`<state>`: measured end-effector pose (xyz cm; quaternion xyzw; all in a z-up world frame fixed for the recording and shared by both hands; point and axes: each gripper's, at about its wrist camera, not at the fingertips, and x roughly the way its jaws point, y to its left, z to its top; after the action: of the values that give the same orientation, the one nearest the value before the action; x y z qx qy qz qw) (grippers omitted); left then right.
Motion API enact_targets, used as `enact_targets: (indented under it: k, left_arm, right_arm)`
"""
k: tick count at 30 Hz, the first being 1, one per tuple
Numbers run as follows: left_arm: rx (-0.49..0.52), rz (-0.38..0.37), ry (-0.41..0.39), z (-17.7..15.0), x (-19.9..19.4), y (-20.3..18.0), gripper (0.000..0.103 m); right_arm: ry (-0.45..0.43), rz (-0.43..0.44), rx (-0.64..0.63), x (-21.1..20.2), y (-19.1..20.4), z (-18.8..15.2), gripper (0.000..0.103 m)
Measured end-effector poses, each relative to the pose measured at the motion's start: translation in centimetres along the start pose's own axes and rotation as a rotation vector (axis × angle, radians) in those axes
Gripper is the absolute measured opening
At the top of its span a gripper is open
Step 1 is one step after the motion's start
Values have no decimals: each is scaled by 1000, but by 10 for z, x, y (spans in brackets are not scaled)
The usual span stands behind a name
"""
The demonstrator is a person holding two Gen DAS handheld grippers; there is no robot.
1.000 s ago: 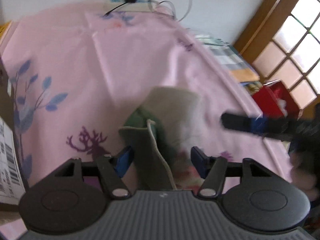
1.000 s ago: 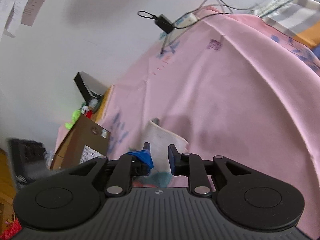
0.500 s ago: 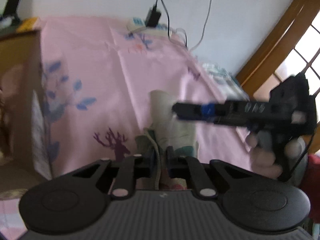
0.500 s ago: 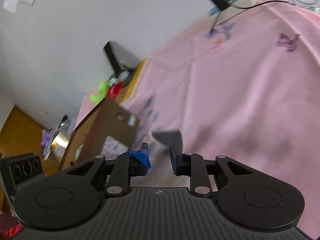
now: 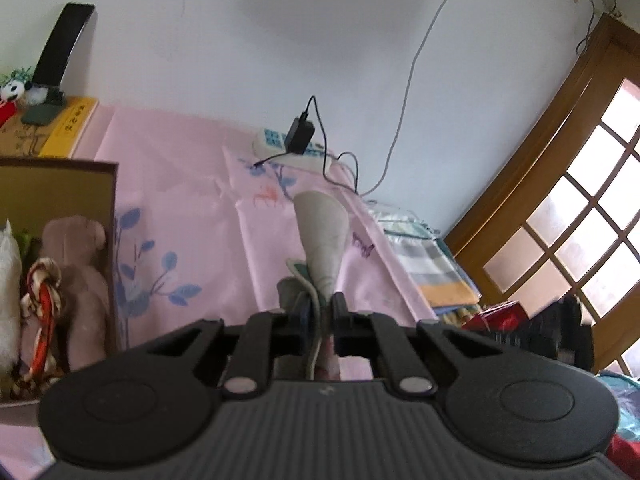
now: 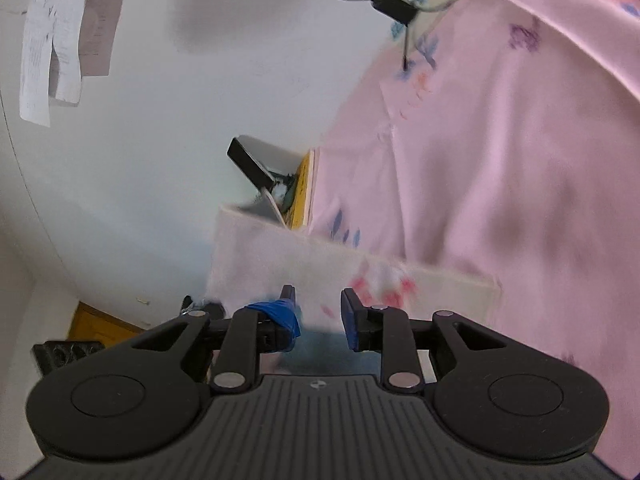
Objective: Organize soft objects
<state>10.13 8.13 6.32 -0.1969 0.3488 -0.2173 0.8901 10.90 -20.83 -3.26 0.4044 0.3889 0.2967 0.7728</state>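
Left wrist view: left hand-held gripper [image 5: 320, 320] pinches the cloth [image 5: 322, 236]; keep it clamped, carry toward the box [image 5: 60, 184] at left.

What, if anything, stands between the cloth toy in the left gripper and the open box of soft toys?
Nothing visible: only bare pink bedcover separates the cloth toy, held by the left gripper, from the box.

A soft, pale beige fabric piece with a green-trimmed edge and a pink printed patch [image 5: 320, 240] is pinched at its edge and stands up, folded into a narrow, rounded-top shape above the pink patterned cloth. In the right wrist view the same fabric [image 6: 320, 264] shows as a broad, blurred pale sheet with pink marks, spread flat and raised.
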Motion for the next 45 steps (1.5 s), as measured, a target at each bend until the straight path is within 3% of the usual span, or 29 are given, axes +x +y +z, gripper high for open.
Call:
enact_targets:
  k: [2, 6, 8, 11, 14, 20, 23, 29, 33, 41, 45]
  left_arm:
    - [0, -8, -11, 3, -4, -3, 4]
    - [-11, -33, -35, 10, -17, -10, 4]
    - [-21, -51, -55, 14, -23, -15, 4]
    - [-32, -67, -84, 18, -34, -24, 4]
    - [-40, -48, -112, 18, -49, -30, 4]
    - [-70, 31, -195, 23, -96, -11, 4]
    - [-74, 81, -245, 32, -122, 6, 4]
    - [-72, 151, -310, 53, -158, 56, 4]
    - [-45, 190, -304, 66, -168, 100, 4]
    - [-101, 308, -145, 60, -151, 214, 4]
    - [-146, 357, -59, 54, -138, 256, 4]
  right_arm:
    - [63, -5, -15, -1, 1, -11, 8]
    - [278, 25, -119, 25, 21, -48, 8]
    - [321, 35, -150, 44, 31, -67, 8]
    - [287, 35, -141, 77, 39, -87, 8]
    - [133, -9, -106, 94, 43, -92, 8]
    - [-104, 54, -156, 82, 77, -69, 8]
    - [-154, 82, -224, 94, 105, -53, 9]
    - [-161, 134, -352, 144, 165, -38, 9]
    - [-173, 85, -466, 194, 196, -43, 9]
    - [0, -164, -576, 287, 192, -66, 9]
    - [92, -255, -459, 303, 186, -66, 8]
